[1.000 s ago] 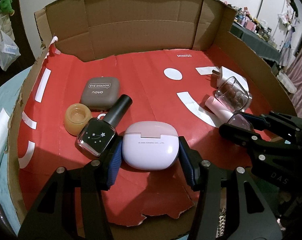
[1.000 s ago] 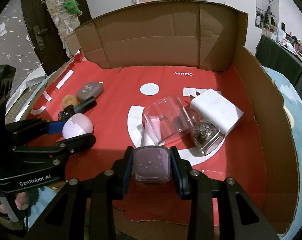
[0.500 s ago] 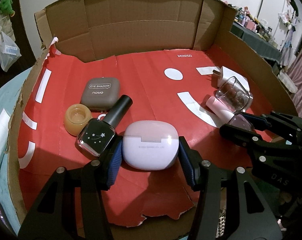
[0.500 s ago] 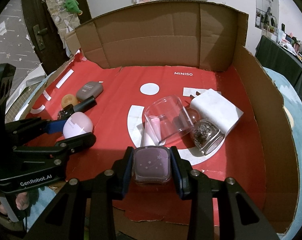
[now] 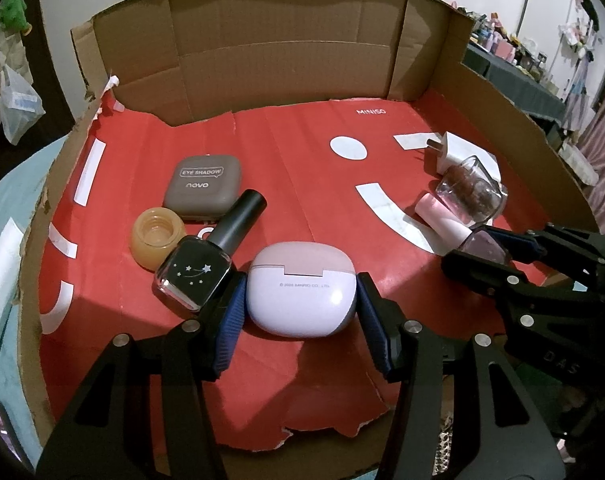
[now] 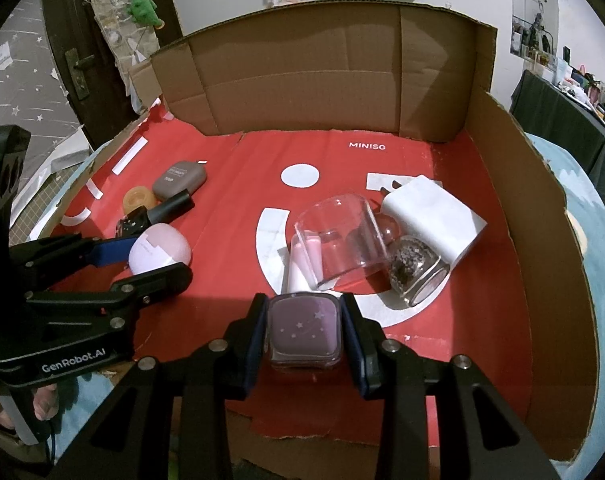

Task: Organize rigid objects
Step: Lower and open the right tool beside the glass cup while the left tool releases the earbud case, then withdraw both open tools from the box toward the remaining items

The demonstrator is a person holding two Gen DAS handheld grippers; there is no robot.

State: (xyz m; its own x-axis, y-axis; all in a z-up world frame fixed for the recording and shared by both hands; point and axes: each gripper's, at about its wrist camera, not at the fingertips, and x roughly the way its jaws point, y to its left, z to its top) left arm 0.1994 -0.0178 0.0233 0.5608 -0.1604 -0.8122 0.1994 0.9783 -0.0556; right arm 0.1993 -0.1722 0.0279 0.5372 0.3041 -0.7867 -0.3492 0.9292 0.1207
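Note:
A lilac earbud case [image 5: 302, 292] lies on the red floor of the cardboard box [image 5: 286, 60], and my left gripper [image 5: 300, 282] is shut on it, one blue pad on each side. A black nail polish bottle [image 5: 194, 276] with a star print lies right beside the left finger. My right gripper [image 6: 304, 304] is shut on a mauve square nail polish bottle [image 6: 304, 328] near the box's front edge. The left wrist view shows that gripper [image 5: 476, 246] at the right. The right wrist view shows the left gripper [image 6: 150, 260] around the case [image 6: 160, 248].
Behind the black bottle sit an amber jar [image 5: 156, 236] and a grey eye shadow compact [image 5: 202, 186]. On the right lie a clear glass tumbler [image 6: 338, 236], a pink tube [image 6: 302, 264], a small jar of dark bits [image 6: 416, 272] and a white charger plug [image 6: 430, 216]. Cardboard walls stand on three sides.

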